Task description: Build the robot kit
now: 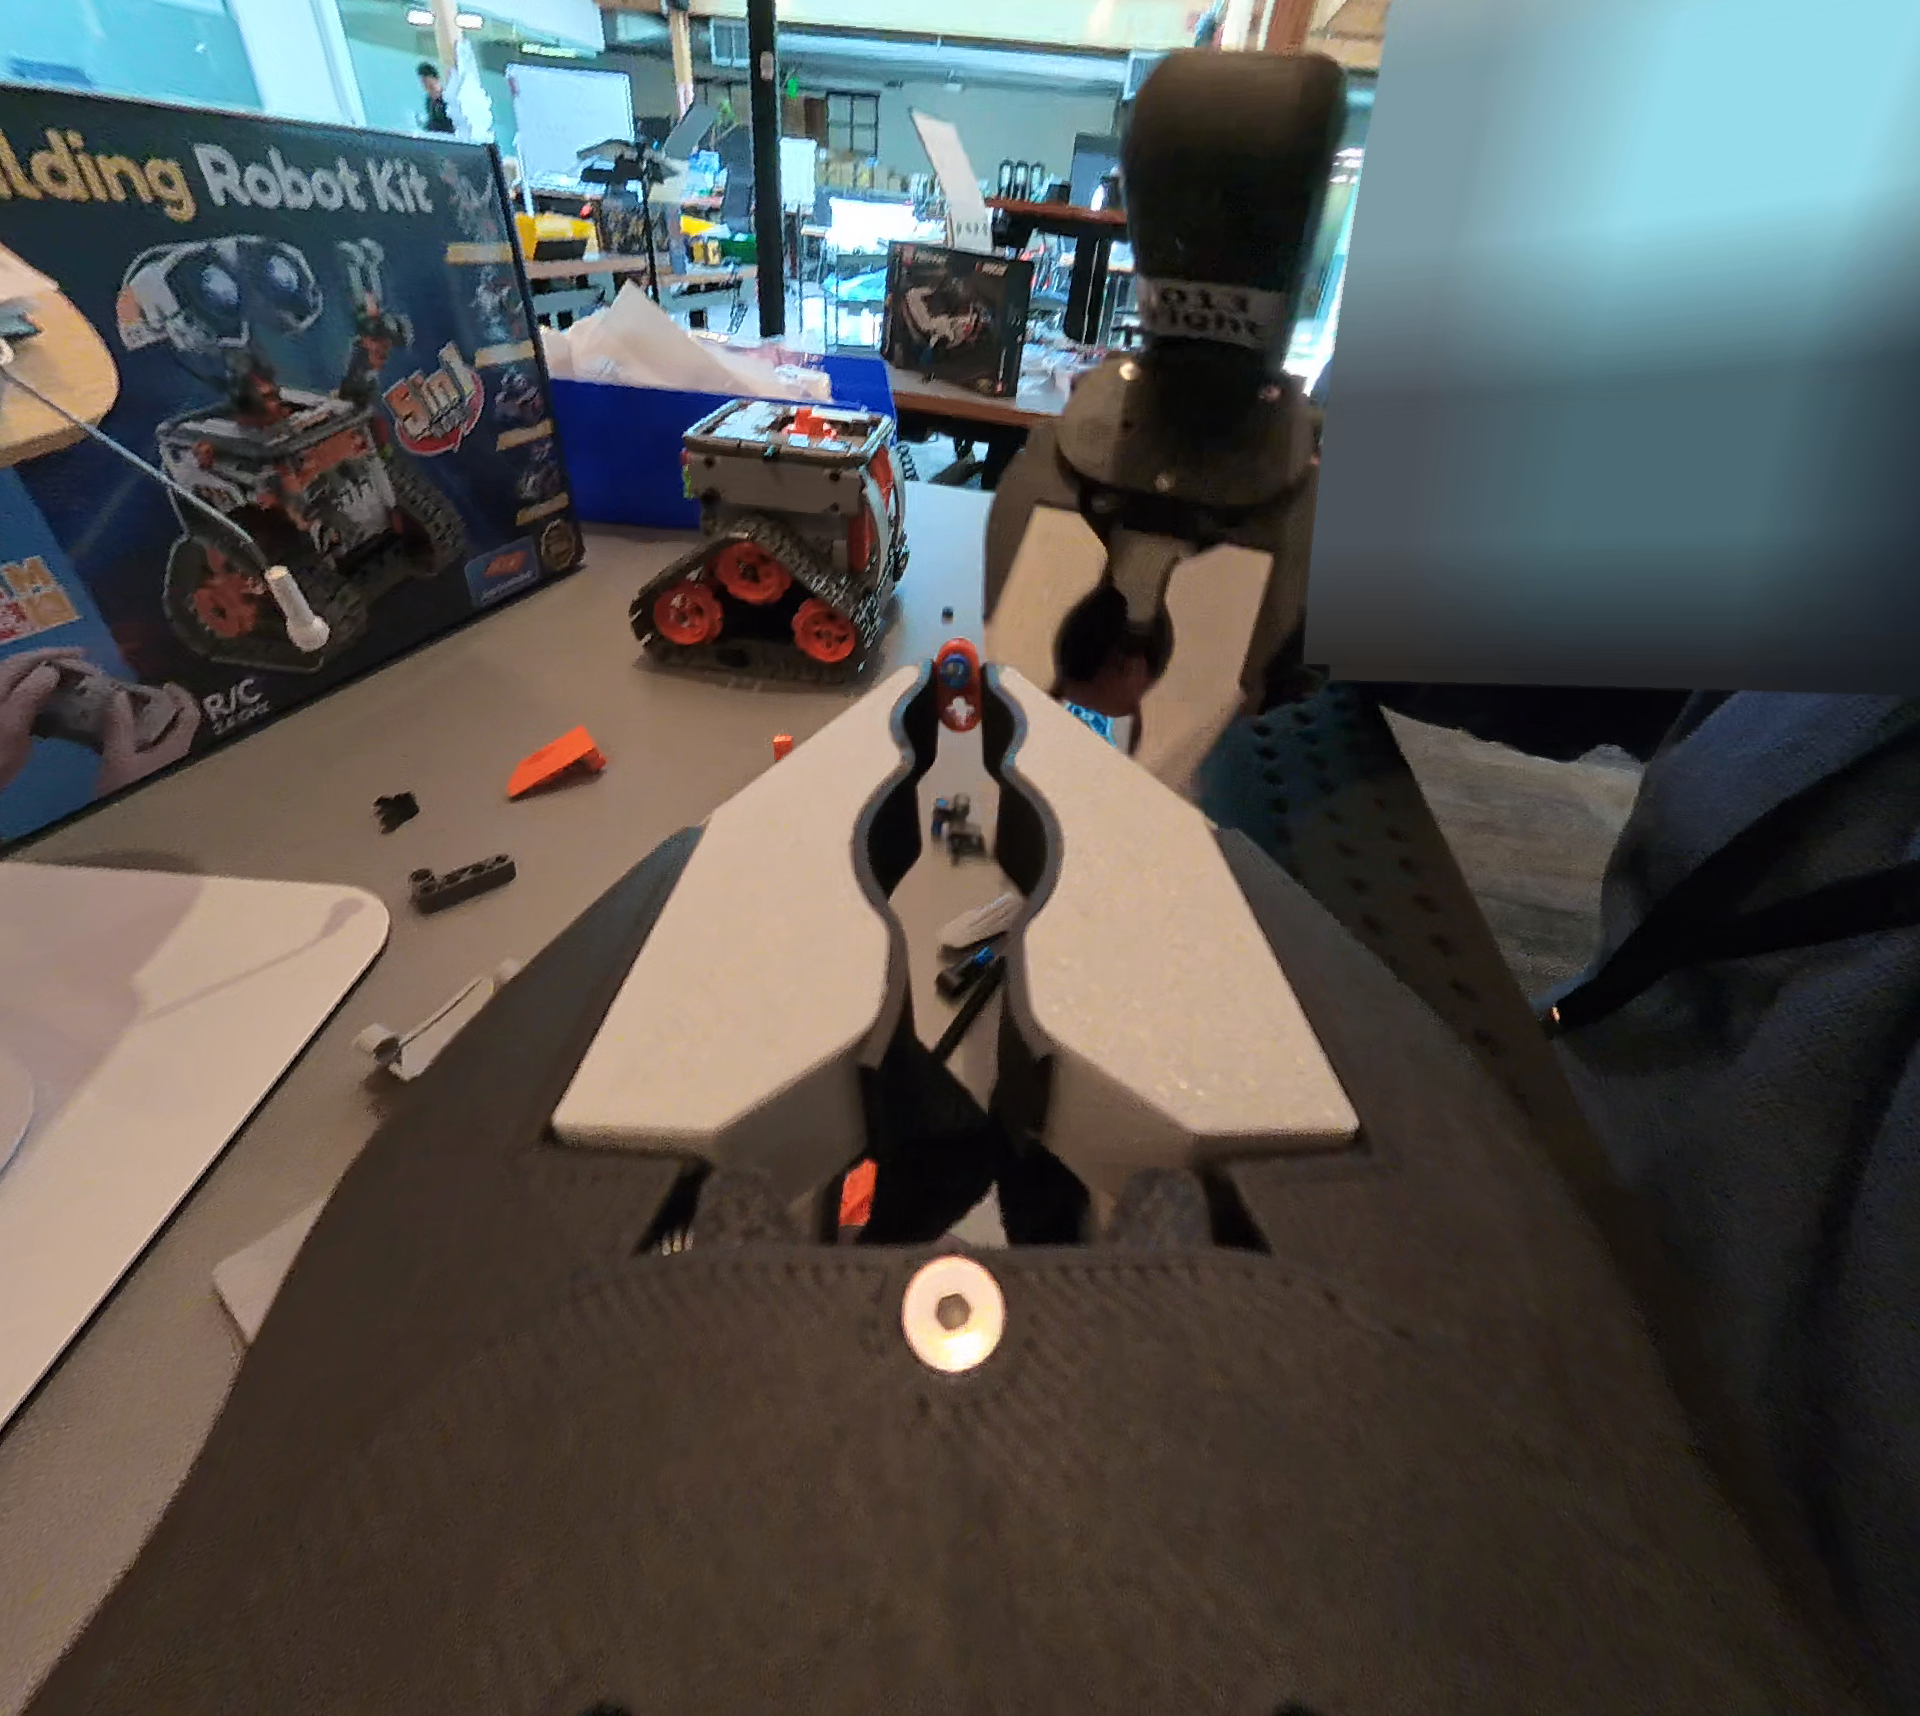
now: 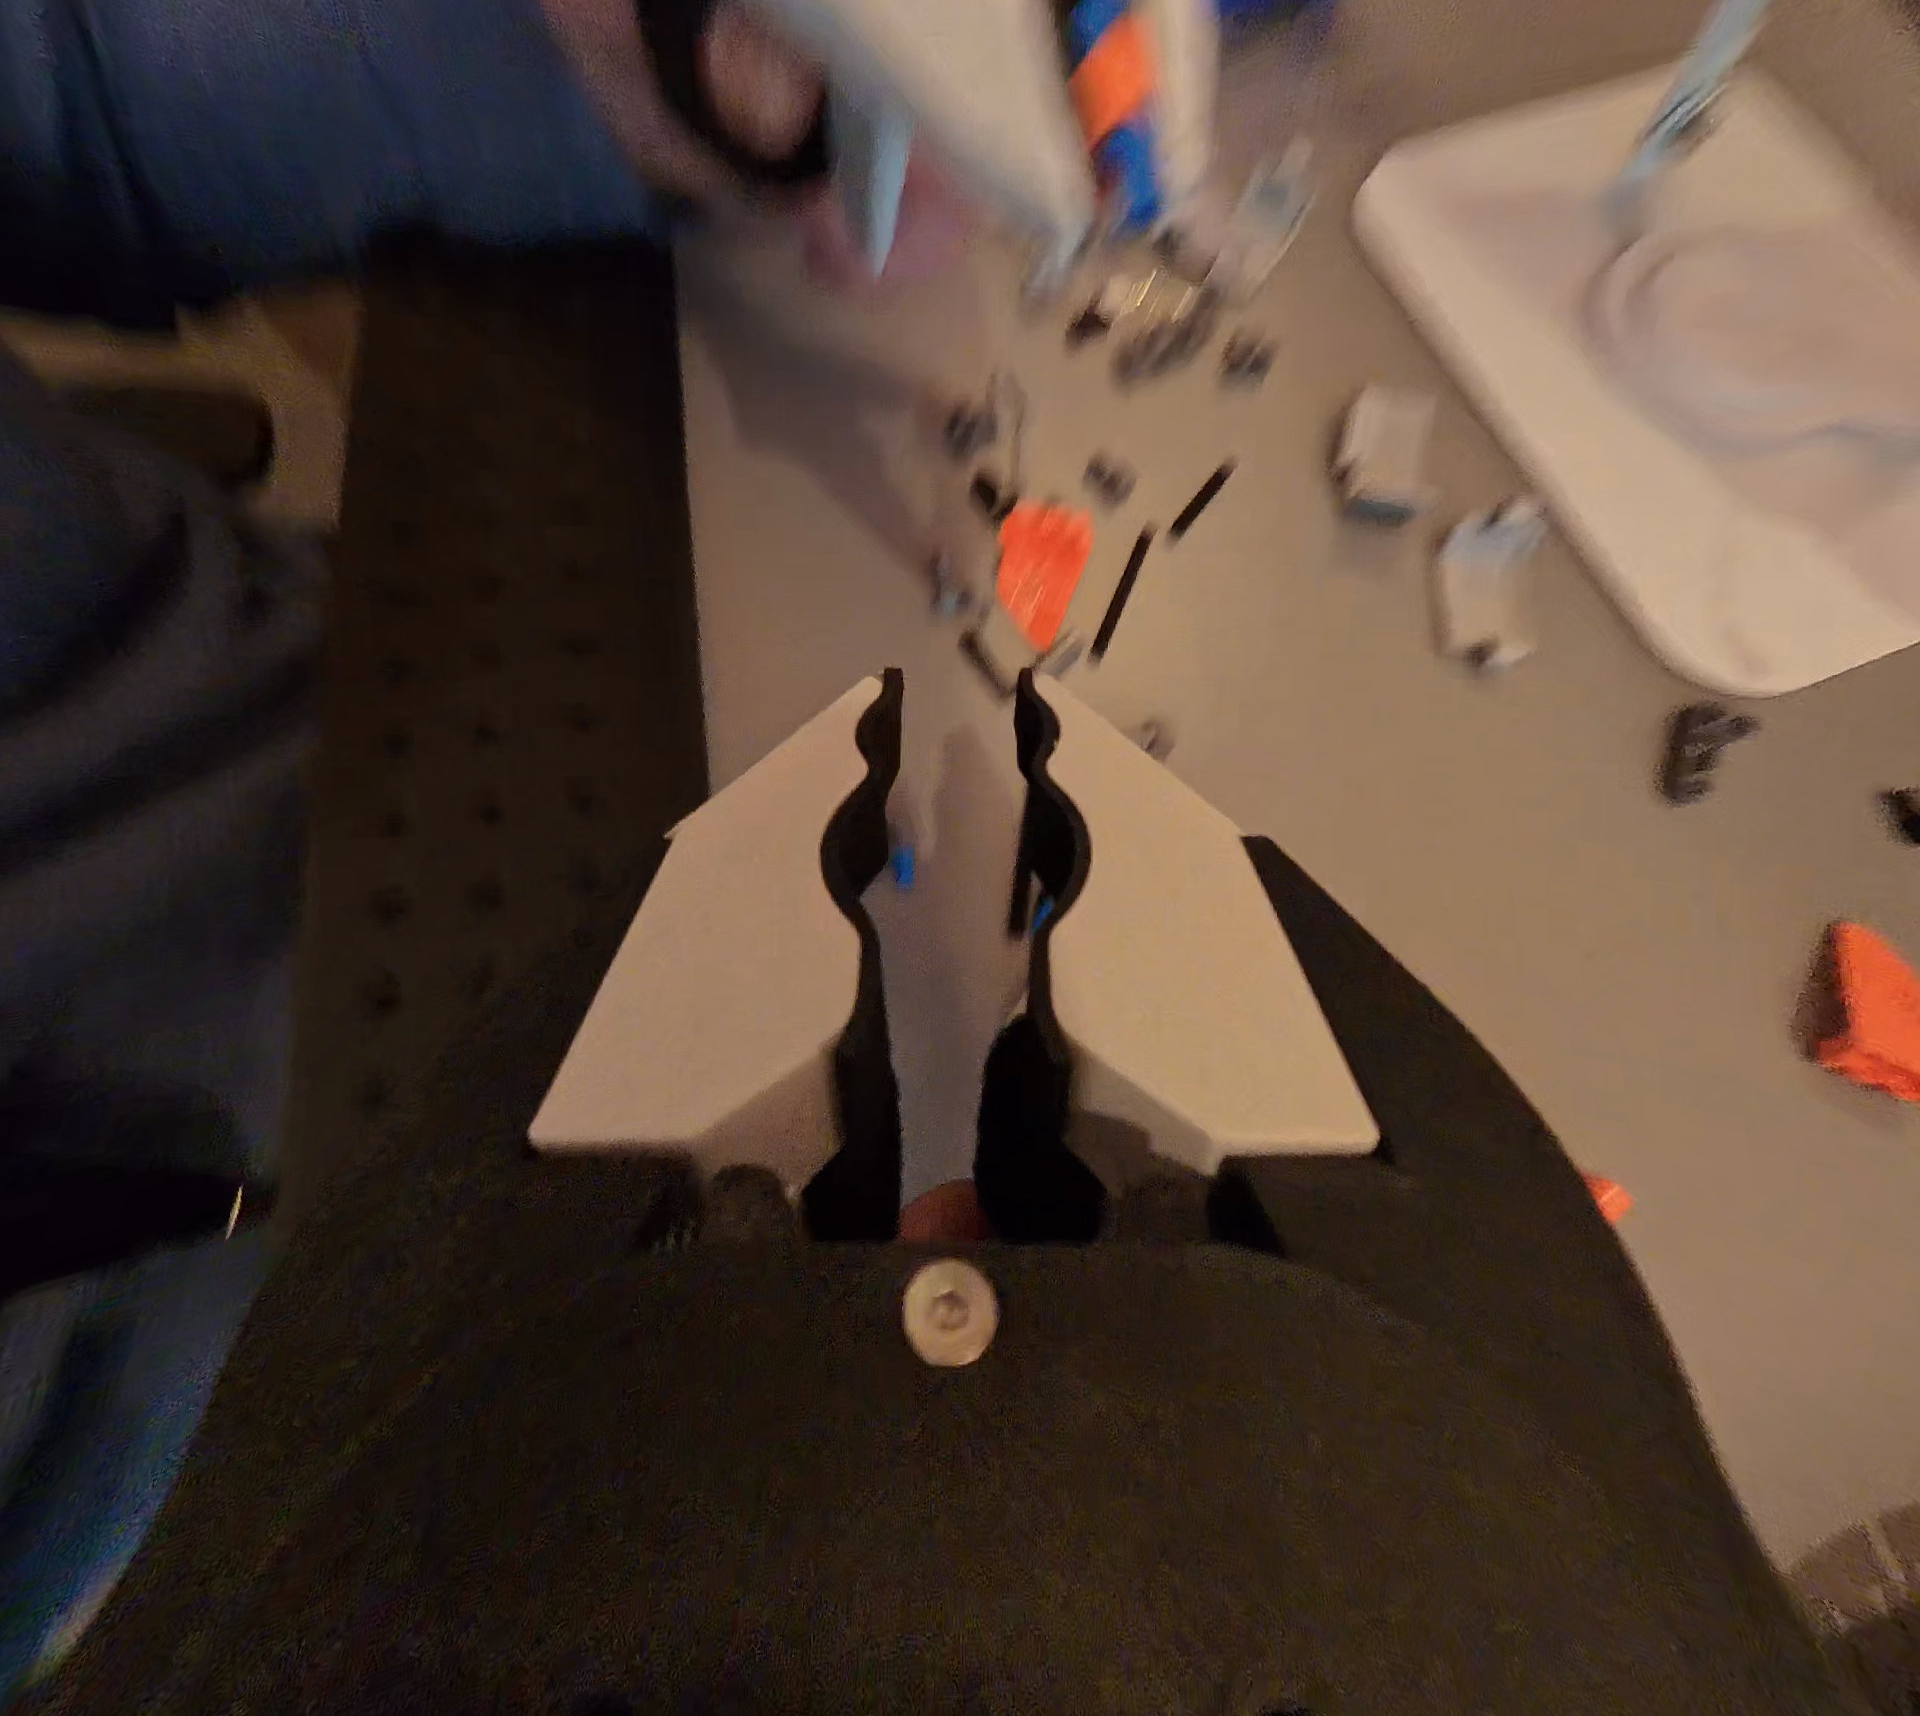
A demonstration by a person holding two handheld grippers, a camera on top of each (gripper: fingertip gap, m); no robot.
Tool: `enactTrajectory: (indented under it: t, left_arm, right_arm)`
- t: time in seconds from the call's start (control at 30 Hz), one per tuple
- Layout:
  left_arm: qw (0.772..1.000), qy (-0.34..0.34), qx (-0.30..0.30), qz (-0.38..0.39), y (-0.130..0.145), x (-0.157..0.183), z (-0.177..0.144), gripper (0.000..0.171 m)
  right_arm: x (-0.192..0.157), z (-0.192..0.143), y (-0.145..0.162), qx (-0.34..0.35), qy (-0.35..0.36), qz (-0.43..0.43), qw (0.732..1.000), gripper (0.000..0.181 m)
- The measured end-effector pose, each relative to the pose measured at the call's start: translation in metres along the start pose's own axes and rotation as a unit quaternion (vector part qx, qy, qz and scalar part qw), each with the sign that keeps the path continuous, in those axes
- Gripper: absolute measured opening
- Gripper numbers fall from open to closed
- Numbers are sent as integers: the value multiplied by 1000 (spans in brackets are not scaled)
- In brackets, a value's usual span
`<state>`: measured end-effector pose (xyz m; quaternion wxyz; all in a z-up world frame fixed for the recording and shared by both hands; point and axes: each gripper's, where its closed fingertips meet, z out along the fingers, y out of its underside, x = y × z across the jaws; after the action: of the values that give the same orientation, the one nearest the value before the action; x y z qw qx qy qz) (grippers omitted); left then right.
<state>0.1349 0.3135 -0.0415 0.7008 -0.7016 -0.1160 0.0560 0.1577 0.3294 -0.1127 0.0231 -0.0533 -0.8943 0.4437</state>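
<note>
A: What did the left tongs (image 1: 958,692) have?

B: They were clamped on 1 small orange piece with a blue pin (image 1: 956,687), pinched right at the tips and lifted off the grey desk (image 1: 499,710), in front of the tracked robot model (image 1: 774,560).

A: And the right tongs (image 2: 956,690)?

B: Standing apart and holding nothing, nearer the person than the tracked robot model, above loose parts. An orange wedge (image 2: 1042,570) lay just beyond their tips, though that view was blurred.

A: How should such a grip be handled?

B: I judged the hold shallow, so a steady squeeze and slow turning would suit it; a knock from the other tongs could twist the piece out. The kit box (image 1: 260,440) stood left of the model.
</note>
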Motion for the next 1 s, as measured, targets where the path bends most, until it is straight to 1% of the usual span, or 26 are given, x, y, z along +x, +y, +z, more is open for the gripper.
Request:
enactTrajectory:
  t: [0.03, 0.07, 0.1, 0.17, 0.2, 0.23, 0.3, 0.33, 0.37, 0.4, 0.47, 0.5, 0.57, 0.63, 0.67, 0.73, 0.83, 0.93, 1.0]
  left_arm:
    - [1000, 1, 6, 3, -2, 0, 0, 5]
    - [1000, -1, 10, 5, -3, 0, 1, 5]
    - [1000, 2, 12, 6, -3, 1, 1, 5]
    - [1000, 3, 11, 0, -3, 2, 4, 5]
    - [1000, 4, 8, -1, -2, 3, 5, 5]
    - [1000, 2, 5, -3, -2, 4, 7, 5]
    - [1000, -17, -5, -1, -1, 0, 10, 5]
    - [999, -36, -15, 15, 1, -3, 11, 5]
    - [996, -66, -30, 44, 3, -9, 11, 5]
    - [990, -101, -50, 80, 6, -15, 11, 5]
    - [969, -168, -84, 162, 8, -23, 11, 5]
    - [951, -205, -104, 209, 8, -28, 10, 5]
    - [898, -273, -147, 313, 8, -35, 9, 5]
    - [853, -305, -170, 387, 6, -34, 11, 5]
    - [835, -314, -179, 415, 7, -34, 12, 5]
    - [810, -331, -193, 443, 7, -36, 12, 5]
    - [796, -344, -185, 462, 3, -36, 10, 5]
    - [798, -333, -164, 475, -4, -27, 13, 5]
    - [810, -321, -145, 468, -6, -22, 14, 5]
  right_arm:
    - [9, -10, -19, 64, 19, 9, 998, 19]
    - [15, -21, -36, 126, 34, 8, 991, 15]
    - [20, -31, -47, 166, 51, 3, 985, 14]
    - [24, -43, -61, 200, 110, -61, 972, 12]
    - [22, -46, -67, 202, 140, -100, 964, 10]
    - [19, -45, -70, 189, 164, -143, 958, 10]
    - [19, -42, -72, 155, 215, -220, 939, 9]
    - [19, -38, -70, 130, 227, -236, 936, 10]
    - [23, -34, -67, 106, 233, -228, 939, 9]
    - [23, -32, -67, 106, 219, -202, 949, 9]
    - [25, -32, -71, 138, 178, -105, 969, 14]
    - [30, -34, -74, 157, 168, -55, 972, 21]
    - [34, -32, -74, 177, 145, 29, 973, 31]
    - [37, -30, -76, 195, 143, 67, 968, 34]
    - [37, -29, -77, 205, 138, 86, 965, 35]
    - [42, -25, -75, 206, 139, 107, 963, 34]
    - [41, -23, -73, 211, 117, 119, 963, 31]
    - [34, -26, -77, 238, 69, 120, 961, 32]
    - [36, -30, -77, 250, 59, 109, 960, 28]
